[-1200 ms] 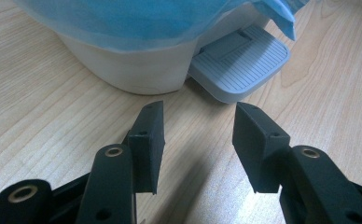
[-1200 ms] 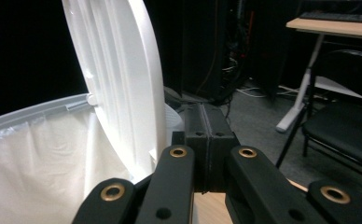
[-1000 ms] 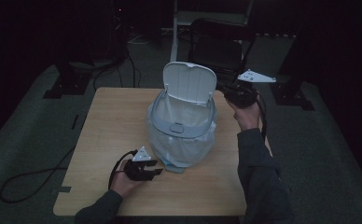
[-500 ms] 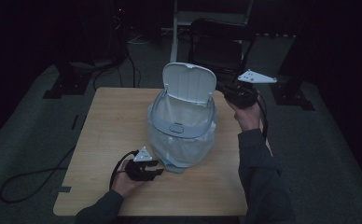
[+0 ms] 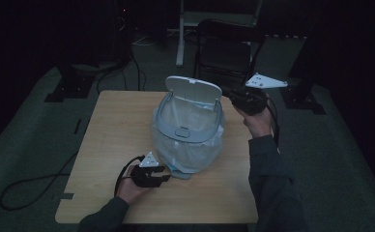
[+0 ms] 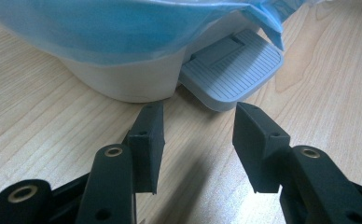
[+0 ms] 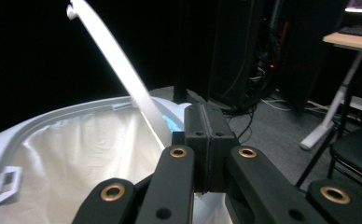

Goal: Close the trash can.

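A small white pedal bin [image 5: 188, 145] lined with a blue bag [image 6: 100, 32] stands mid-table, its lid [image 5: 194, 91] tipped up and back. In the left gripper view the grey ribbed pedal [image 6: 233, 70] juts from the bin's base just beyond my jaws. My left gripper [image 5: 165, 177] [image 6: 198, 122] rests low on the table in front of that pedal, open and empty. My right gripper [image 5: 226, 93] [image 7: 206, 116] is held up at the bin's back right, beside the raised lid [image 7: 118, 65] and over the rim [image 7: 53, 116]. Its jaws are pressed together with nothing visible between them.
The wooden table [image 5: 113, 145] has bare room left of the bin. A dark chair [image 5: 224, 53] stands behind the table's far edge. A cable [image 5: 31, 186] trails on the floor at left. Stand bases sit at both far corners.
My right gripper has edged slightly toward the lid. The left gripper, bin and lid look unchanged.
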### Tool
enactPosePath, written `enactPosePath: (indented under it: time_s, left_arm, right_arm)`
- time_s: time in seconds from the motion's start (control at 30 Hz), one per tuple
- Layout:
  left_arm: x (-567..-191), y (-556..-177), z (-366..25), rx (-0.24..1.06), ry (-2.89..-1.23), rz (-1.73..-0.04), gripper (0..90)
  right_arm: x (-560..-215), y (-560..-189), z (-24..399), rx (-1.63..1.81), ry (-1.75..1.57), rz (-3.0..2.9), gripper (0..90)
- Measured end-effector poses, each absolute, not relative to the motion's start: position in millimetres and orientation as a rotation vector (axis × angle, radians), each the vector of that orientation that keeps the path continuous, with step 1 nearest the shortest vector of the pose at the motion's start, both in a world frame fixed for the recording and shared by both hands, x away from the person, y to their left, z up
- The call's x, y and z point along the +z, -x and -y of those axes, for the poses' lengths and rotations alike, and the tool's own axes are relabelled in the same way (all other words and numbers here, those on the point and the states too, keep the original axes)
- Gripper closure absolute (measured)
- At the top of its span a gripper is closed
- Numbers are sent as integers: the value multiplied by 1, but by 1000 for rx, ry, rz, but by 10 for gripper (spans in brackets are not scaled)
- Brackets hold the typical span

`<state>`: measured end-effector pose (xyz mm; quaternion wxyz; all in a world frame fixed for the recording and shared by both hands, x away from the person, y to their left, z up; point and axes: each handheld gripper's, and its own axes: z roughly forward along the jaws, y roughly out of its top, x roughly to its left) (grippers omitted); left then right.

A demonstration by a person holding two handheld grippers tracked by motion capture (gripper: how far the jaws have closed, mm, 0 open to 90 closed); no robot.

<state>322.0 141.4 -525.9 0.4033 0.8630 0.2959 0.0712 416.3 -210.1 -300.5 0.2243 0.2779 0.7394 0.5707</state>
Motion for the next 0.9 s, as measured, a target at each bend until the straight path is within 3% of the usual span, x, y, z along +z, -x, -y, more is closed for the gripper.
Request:
enactPosePath:
  time_s: [0.9]
  left_arm:
    - [-527,-322,-139,176,-2190,-743,546]
  right_arm:
    - [-305,-389,174,1538,-552,-2284,900]
